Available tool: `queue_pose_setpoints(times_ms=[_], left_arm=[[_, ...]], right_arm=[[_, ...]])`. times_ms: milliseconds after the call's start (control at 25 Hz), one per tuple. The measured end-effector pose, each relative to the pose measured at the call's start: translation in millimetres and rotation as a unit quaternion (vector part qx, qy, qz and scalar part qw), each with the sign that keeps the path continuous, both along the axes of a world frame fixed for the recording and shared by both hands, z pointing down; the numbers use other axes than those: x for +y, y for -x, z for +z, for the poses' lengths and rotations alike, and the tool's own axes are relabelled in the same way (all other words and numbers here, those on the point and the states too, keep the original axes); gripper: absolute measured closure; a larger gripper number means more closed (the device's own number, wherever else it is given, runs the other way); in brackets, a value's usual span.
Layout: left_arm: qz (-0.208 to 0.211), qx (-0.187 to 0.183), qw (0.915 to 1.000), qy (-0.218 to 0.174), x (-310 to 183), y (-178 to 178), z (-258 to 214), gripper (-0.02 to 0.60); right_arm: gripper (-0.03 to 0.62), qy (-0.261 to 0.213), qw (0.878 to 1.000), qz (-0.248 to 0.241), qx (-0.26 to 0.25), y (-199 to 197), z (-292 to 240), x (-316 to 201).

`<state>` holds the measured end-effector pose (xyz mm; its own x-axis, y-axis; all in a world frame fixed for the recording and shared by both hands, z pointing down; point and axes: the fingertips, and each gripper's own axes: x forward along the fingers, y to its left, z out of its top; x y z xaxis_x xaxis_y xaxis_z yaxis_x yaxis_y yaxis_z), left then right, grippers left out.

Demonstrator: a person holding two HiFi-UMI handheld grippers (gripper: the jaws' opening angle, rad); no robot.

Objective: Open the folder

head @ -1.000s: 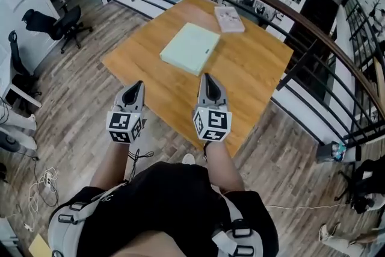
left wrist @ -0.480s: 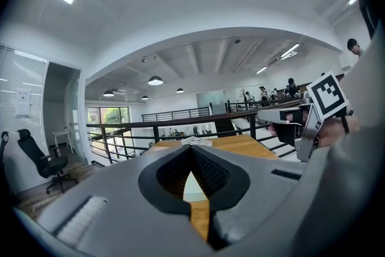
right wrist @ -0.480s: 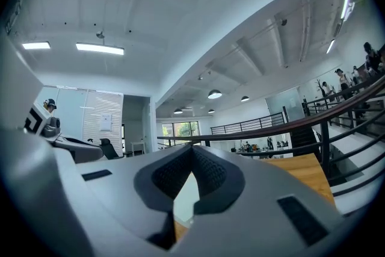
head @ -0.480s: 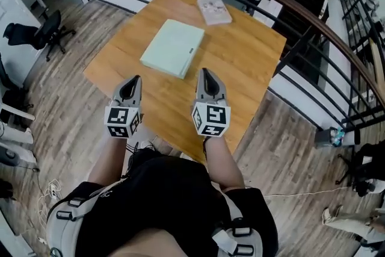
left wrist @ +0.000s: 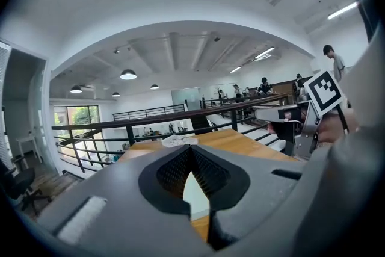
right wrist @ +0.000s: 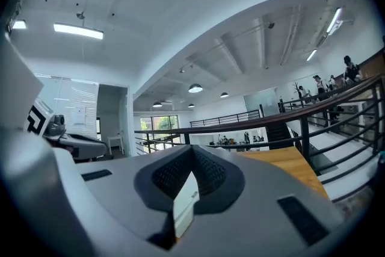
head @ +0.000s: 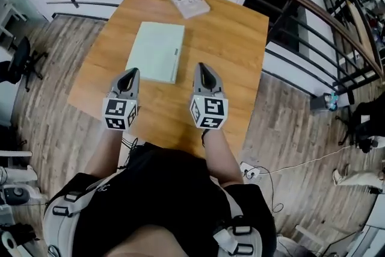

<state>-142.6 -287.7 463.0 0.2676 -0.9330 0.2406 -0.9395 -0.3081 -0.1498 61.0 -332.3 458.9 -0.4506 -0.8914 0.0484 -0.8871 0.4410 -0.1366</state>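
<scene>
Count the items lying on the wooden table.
2. A pale green folder lies closed, left of the middle of the table. A small white item sits near its far edge. Nothing else shows on it.

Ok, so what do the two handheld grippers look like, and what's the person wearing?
Both the left gripper and the right gripper are grey, tapering to a pointed tip, with black ribbed pads inside. Each carries a white cube printed with black square markers. The person wears a black top and a grey harness with black buckles.
</scene>
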Motion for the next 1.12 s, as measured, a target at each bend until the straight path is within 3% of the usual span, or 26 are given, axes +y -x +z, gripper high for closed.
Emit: queue_pose_setpoints(times_ms=[280, 440, 520, 640, 800, 920, 1120], left_arm=[[0.058, -0.020, 0.9974, 0.038, -46.1, 26.7, 34.0, 0.577], [0.092, -0.052, 0.9928, 0.056, -60.8, 28.6, 57.5, 0.572], [0.120, -0.078, 0.9872, 0.071, -65.7, 24.3, 72.4, 0.447], [0.159, -0.110, 0.9769, 0.090, -67.8, 17.5, 95.3, 0.375], [0.214, -0.155, 0.9582, 0.110, -63.5, 7.3, 127.4, 0.320], [0.262, -0.194, 0.9357, 0.134, -58.0, -1.0, 155.1, 0.276], [0.308, -0.266, 0.9000, 0.155, -51.7, -8.5, 192.0, 0.273]], right_arm=[[0.589, 0.048, 0.998, 0.040, -0.027, 19.7, 32.5, -30.3], [0.583, 0.103, 0.993, 0.030, -0.048, 28.1, 64.6, -44.7], [0.534, 0.132, 0.989, 0.020, -0.065, 33.6, 81.6, -51.3], [0.496, 0.172, 0.982, 0.005, -0.074, 44.4, 108.8, -57.1], [0.484, 0.219, 0.970, -0.006, -0.101, 56.6, 142.6, -61.3], [0.477, 0.250, 0.961, -0.008, -0.118, 65.0, 166.5, -65.8], [0.476, 0.292, 0.947, -0.005, -0.134, 76.0, 202.0, -67.3]])
